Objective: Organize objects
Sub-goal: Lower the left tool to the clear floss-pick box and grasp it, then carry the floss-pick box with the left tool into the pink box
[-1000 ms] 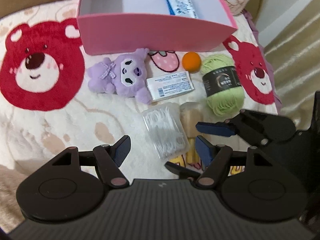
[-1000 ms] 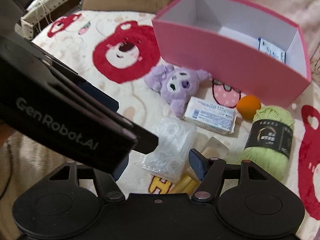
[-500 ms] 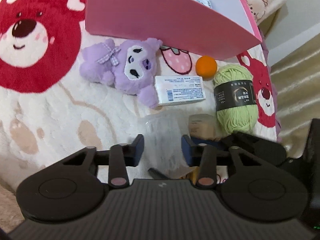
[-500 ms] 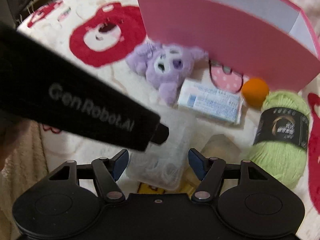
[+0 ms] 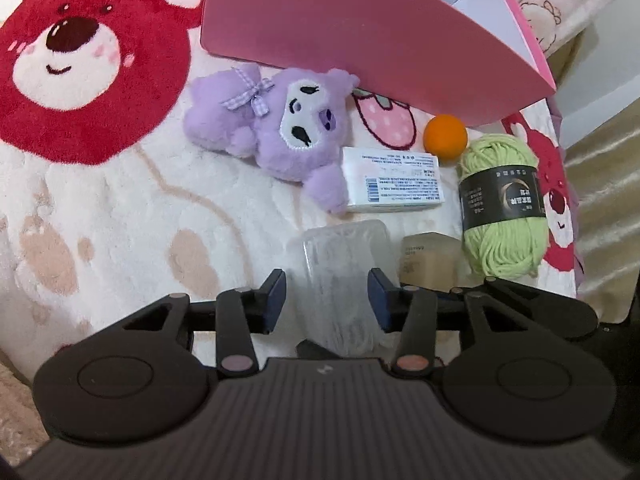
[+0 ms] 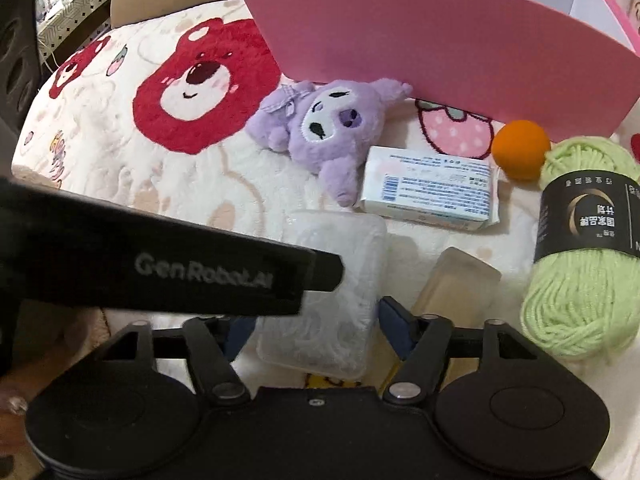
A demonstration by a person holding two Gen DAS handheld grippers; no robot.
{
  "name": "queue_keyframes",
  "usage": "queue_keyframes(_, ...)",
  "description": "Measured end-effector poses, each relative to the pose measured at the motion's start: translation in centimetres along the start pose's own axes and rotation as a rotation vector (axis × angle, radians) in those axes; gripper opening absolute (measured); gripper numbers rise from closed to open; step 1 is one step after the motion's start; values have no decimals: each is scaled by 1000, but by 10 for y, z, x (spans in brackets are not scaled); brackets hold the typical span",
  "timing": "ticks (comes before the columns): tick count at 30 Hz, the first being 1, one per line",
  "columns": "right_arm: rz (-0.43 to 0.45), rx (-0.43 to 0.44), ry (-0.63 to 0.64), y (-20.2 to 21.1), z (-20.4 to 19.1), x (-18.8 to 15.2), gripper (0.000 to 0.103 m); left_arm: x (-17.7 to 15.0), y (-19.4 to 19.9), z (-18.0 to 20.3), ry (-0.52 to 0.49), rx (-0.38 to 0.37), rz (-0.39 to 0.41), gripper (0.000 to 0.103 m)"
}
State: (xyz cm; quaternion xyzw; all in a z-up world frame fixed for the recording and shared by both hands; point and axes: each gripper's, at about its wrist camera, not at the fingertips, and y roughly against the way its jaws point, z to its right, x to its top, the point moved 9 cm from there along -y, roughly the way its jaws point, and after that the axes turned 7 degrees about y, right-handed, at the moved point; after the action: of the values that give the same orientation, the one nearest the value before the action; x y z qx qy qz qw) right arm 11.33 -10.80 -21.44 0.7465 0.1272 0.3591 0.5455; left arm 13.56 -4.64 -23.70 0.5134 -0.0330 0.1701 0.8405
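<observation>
Nearest to us, both grippers are down over the same thing: the clear plastic box of floss picks (image 5: 340,280) lies flat on the bear-print blanket (image 5: 100,208), its long axis running from six toward twelve o'clock, in line with the fingers. Our left gripper (image 5: 327,298) straddles the box's near half; its jaws have just been opening a little, and the blue pads stand just beside the box's long sides, with a sliver of gap showing at the left pad, so we judge it is not yet pinched. Our right gripper (image 6: 316,326) also brackets the box (image 6: 324,292), its jaws spread wider and just opening further, its left finger partly hidden behind the left tool's black body. The left seems the better placed to close across the short width. At one o'clock, just beside the box, lies a small beige bottle (image 5: 430,258); further out a tissue pack (image 5: 394,180), purple plush (image 5: 280,128), green yarn skein (image 5: 502,200) and orange ball (image 5: 445,137). Farthest, at twelve, stands the pink box (image 5: 360,28).
</observation>
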Motion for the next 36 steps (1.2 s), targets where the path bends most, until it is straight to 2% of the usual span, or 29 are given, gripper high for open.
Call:
queue_keyframes(4, -28, -32, 41, 0, -8, -9, 75, -7, -5, 1, 34, -45, -26, 45)
queue_keyframes(5, -28, -38, 37, 1, -10, -12, 75, -8, -4, 2, 26, -45, -13, 44)
queue_keyframes(6, -20, -46, 34, -1, -7, -11, 68, -9, -3, 4, -2, -40, 5, 41)
queue_keyframes(7, -10, -71, 29, -1, -6, -11, 66, -10, -2, 8, -49, -29, 26, 39)
queue_keyframes(10, -7, -135, 88, -3, -12, -13, 66, -13, 2, 9, -62, -18, 38, 38)
queue_keyframes(15, 23, -118, 52, 7, -8, -11, 66, -12, 13, 8, -40, -55, 39, 32)
queue_keyframes(21, 127, -79, 3, 38, -11, -4, 66, -13, 46, 20, -98, -85, 91, 32)
queue_keyframes(28, 256, -109, 16, 80, -18, 9, 66, -7, 91, 42, -185, -106, 189, 32)
queue_keyframes(32, 321, -123, 34, 108, -17, 27, 66, 8, 120, 61, -227, -113, 242, 32)
queue_keyframes(36, 383, -97, 1, 137, -9, 51, 66, 29, 146, 78, -256, -114, 289, 32)
